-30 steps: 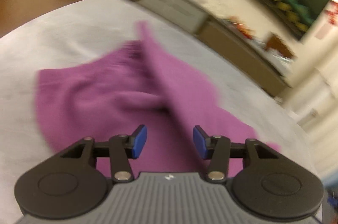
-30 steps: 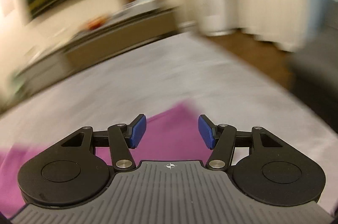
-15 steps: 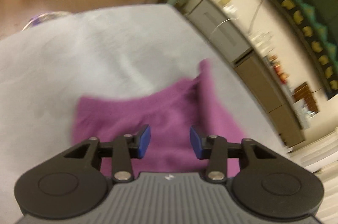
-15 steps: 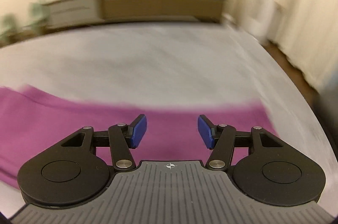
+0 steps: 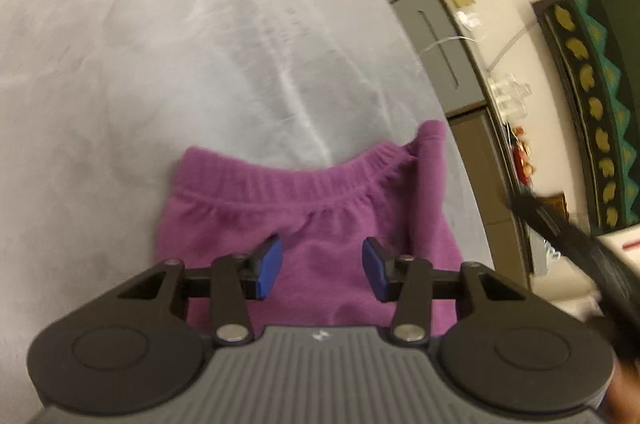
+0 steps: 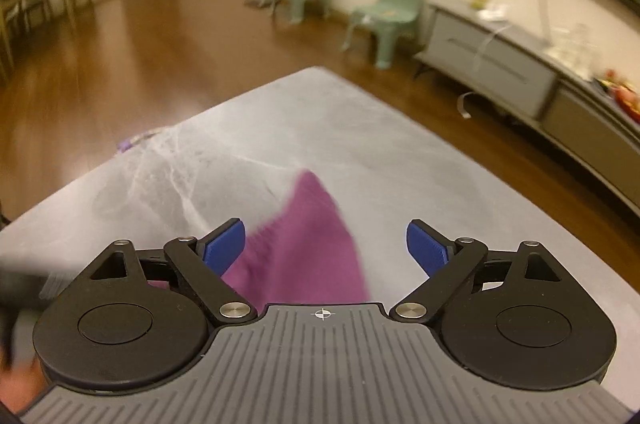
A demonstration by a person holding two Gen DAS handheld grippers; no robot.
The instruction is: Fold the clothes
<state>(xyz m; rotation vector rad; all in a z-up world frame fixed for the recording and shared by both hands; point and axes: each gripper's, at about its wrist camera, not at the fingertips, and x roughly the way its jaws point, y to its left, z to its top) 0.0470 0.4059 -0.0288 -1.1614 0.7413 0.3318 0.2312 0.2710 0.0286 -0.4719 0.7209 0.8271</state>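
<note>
Now, tools: two, one in each of the person's hands, each with two blue-padded fingers.
Left tool: jaws spread, nothing between the pads; it hangs over the purple garment, just short of the waistband.
Right tool: jaws spread wider, also empty; one raised point of the purple cloth shows in the gap, nearer the left-hand pad, and whether it touches that pad cannot be told through the blur.
Clothes: one piece, a purple garment that looks like soft knit trousers or shorts.
Garment look: a ribbed elastic waistband runs across its far edge with small gathers below it; at the right end of the band a flap of the same cloth stands up in a peak. In the right wrist view that peak is a slanting purple wedge.
Garment place: lying on the worktop, near its right-hand edge in the left wrist view, with bare grey surface all around the far side.
Worktop: one, covered in pale grey cloth with faint white crease lines.
Chairs: two small mint-green chairs on the wooden floor beyond the worktop, side by side against the wall.
Cabinet: one long low grey cabinet along the wall, with small clutter on top, too blurred to name.
Wall hanging: one dark panel with green zigzags and yellow shapes above the cabinet.
</note>
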